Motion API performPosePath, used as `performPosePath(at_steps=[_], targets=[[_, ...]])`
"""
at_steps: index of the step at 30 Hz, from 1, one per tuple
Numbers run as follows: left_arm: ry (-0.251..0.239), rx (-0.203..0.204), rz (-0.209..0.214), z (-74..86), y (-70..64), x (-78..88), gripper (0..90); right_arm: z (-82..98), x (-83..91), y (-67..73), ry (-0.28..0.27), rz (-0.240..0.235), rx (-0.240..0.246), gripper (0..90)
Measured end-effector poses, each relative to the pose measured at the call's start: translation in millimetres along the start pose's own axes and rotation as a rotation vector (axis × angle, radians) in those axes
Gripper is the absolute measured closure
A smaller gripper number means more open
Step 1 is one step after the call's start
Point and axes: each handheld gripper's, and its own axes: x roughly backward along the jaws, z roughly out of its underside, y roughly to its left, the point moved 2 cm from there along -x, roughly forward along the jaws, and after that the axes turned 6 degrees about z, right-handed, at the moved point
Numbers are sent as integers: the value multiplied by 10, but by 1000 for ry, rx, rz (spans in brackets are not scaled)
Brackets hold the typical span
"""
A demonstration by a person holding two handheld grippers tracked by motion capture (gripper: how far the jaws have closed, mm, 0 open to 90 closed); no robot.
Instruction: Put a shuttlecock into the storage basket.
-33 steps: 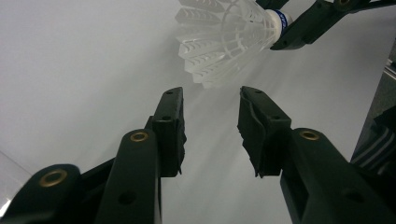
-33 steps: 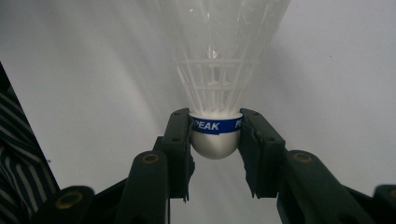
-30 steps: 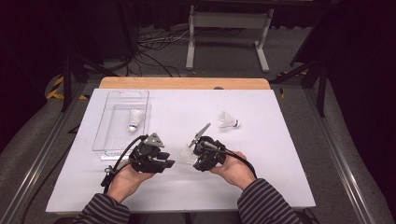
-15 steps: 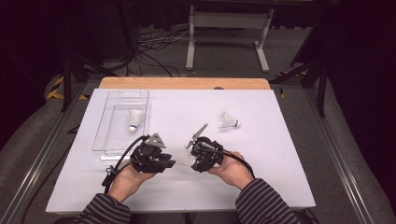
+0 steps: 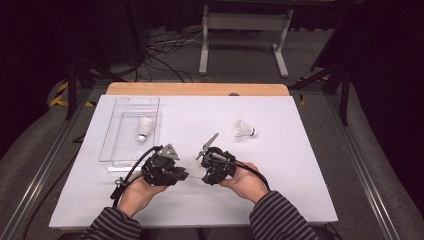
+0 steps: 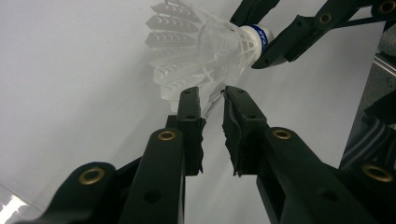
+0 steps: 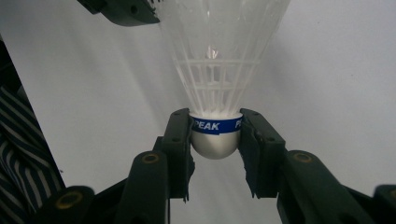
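White plastic shuttlecock (image 7: pixel 219 70) sits between the two grippers, low over the surface (image 5: pixel 300 170) in front of the person. The right gripper (image 7: pixel 215 135) pinches its rounded cork, one pad pressed on each side of the blue band, so the skirt fans away from those jaws toward the other hand. That hold on the firm end seems meant to keep the light thing steady and leave the skirt free for a second hold. The left gripper (image 6: pixel 212 105) comes at the skirt's open rim from the far side; its jaws have just been closing, and a narrow gap remains with the thin edge of the skirt between the tips. Whether the pads already press on that edge I cannot tell. It looks like a hand-over from one gripper to the other, probably on the way to the tray (image 5: pixel 112 150) that lies beyond the left jaws and already holds a shuttlecock (image 5: pixel 144 129). Another shuttlecock (image 5: pixel 244 130) lies well beyond the right jaws, on its side
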Motion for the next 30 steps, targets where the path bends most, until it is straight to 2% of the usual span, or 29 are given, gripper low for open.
performPosePath(at_steps=[2, 8, 10, 19, 23, 30], targets=[[-4, 2, 8, -2, -2, 7, 798, -3, 0, -1, -1, 1, 2, 654], [5, -19, -13, 0, 1, 12, 867, -12, -12, 5, 0, 2, 0, 654], [6, -16, -7, 2, -10, 11, 892, -13, -12, 5, -1, 2, -1, 654], [-6, -39, -27, 3, -26, 28, 900, -16, -6, 2, -7, 1, 2, 652], [-14, -32, -26, 1, -34, 43, 900, -19, 4, 0, -18, 2, -7, 647], [-29, -51, -31, -21, -36, 76, 900, -15, 17, -6, -24, 7, -7, 616]])
